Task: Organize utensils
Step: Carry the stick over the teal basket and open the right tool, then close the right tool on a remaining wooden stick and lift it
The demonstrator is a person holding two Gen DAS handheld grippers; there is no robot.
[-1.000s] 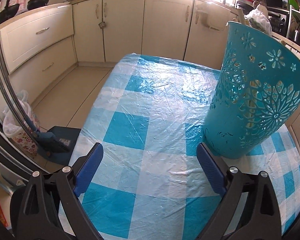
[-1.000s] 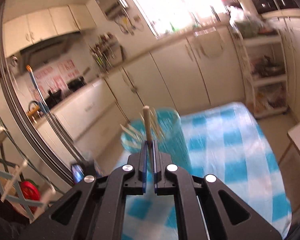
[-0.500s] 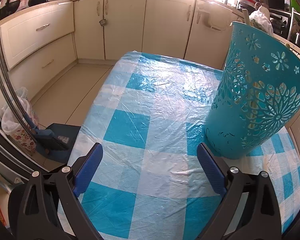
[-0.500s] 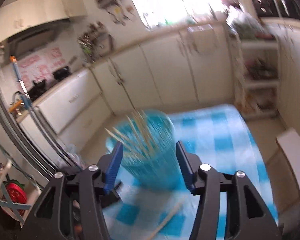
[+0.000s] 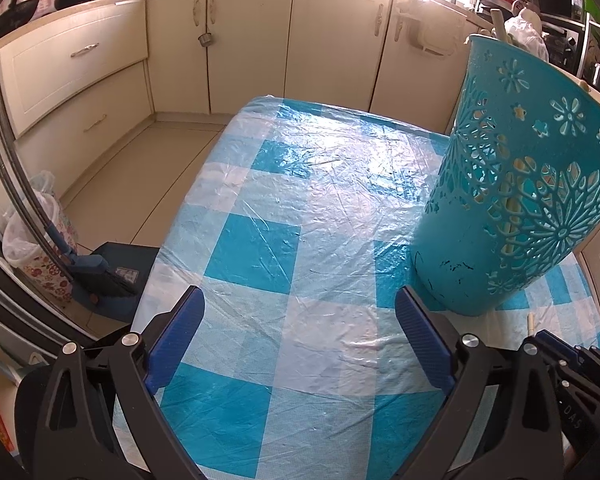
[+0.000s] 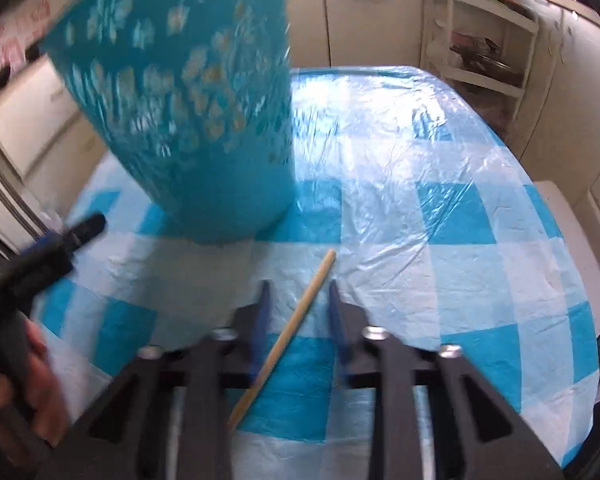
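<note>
A teal cut-out basket [image 5: 520,184] [image 6: 188,100] stands on the blue-checked tablecloth [image 5: 300,200], with wooden chopsticks [image 5: 512,208] showing through its holes. One loose chopstick [image 6: 296,320] lies on the cloth in front of the basket; its tip [image 5: 531,322] also shows in the left wrist view. My right gripper [image 6: 298,292] is low over the cloth with this chopstick between its jaws. The jaws are closing, and the pads are still apart from the stick. My left gripper [image 5: 300,304] hangs open to the left of the basket with nothing between its fingers.
A hand [image 6: 24,400] holds the left gripper at the table's left edge. Cream kitchen cabinets [image 5: 252,40] line the far side. A dustpan and brush [image 5: 108,276] and a bagged bin [image 5: 32,232] stand on the floor to the left. Open shelves [image 6: 480,52] are behind the table.
My right gripper held a chopstick above the basket, opened, then dropped to the table and now straddles a chopstick lying there. The left gripper stayed put and open.
</note>
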